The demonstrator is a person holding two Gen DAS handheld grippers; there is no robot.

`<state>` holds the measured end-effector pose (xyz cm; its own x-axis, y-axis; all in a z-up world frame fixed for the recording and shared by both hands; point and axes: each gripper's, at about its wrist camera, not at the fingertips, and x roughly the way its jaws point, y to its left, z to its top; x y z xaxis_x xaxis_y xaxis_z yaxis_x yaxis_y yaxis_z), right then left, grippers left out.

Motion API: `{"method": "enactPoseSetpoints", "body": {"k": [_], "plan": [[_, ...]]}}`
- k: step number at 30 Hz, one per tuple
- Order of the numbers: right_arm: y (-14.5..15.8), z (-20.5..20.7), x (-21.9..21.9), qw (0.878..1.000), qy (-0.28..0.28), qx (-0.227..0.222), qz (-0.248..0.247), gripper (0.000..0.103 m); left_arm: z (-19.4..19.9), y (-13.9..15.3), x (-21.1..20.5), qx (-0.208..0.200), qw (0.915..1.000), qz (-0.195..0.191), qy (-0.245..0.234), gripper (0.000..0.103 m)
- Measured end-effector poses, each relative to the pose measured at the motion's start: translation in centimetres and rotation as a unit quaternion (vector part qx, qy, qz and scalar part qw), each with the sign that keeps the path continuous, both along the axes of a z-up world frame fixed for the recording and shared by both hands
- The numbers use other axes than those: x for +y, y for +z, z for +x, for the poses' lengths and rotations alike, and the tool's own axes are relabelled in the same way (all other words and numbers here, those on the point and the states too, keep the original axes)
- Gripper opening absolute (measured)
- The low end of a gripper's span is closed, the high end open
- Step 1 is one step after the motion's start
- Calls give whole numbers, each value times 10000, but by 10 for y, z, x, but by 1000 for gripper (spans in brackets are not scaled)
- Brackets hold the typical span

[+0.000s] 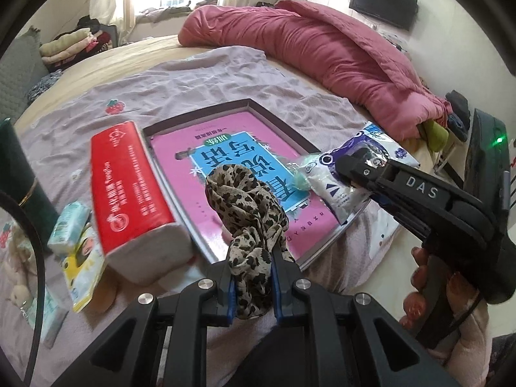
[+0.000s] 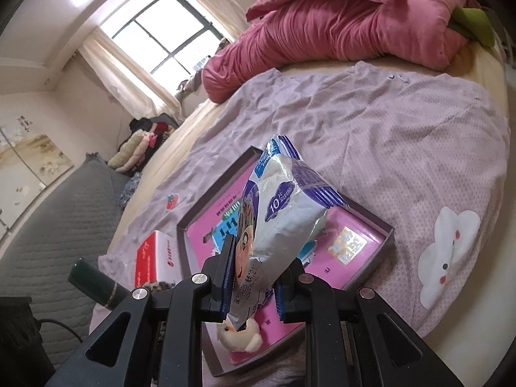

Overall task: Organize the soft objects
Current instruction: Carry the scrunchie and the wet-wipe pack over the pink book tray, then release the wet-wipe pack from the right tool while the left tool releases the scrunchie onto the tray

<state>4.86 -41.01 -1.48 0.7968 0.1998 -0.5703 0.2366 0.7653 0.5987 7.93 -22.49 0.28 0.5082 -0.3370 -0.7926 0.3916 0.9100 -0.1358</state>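
My left gripper [image 1: 252,277] is shut on a leopard-print scrunchie [image 1: 248,213] and holds it above the near edge of a shallow box [image 1: 258,104] lined with a pink book. My right gripper [image 2: 253,287] is shut on a white and purple soft packet [image 2: 283,200] and holds it over the same box [image 2: 371,216]. The right gripper [image 1: 358,169] with its packet [image 1: 348,174] also shows in the left wrist view, over the box's right side. A small cream plush [image 2: 240,338] lies in the box under the right gripper.
A red tissue pack [image 1: 129,190] lies left of the box, with small packets [image 1: 77,238] and a dark green tube [image 1: 19,174] further left. A lilac sheet [image 2: 387,135] covers the bed. A pink quilt [image 1: 316,51] is bunched at the far side.
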Motion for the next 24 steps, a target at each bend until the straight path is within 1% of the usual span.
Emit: {"method": "enactPoseSetpoints", "body": {"k": [4,7,10,13,17,20,24], "plan": [[-5,4,1,9999,72,131,-5,20,10,-8,-6,99,9999,9,15,17],[-10,9,3,9994,154,280,-119,21,19,-15,-10,132,9999,46,53,17],[-18,16,9,9977,318,534,-282,21,26,-20,-12,193,9998,67,65,17],[-24,21,12,9964,439,655,-303,21,33,-26,-14,221,9996,102,105,17],[-30,29,18,9936,585,845,-466,22,42,-32,-16,279,9994,109,156,17],[-35,31,18,9923,581,981,-484,23,47,-38,-18,324,9992,159,191,17],[-42,33,15,9913,522,1129,-429,23,51,-42,-20,377,9990,114,200,17]]}}
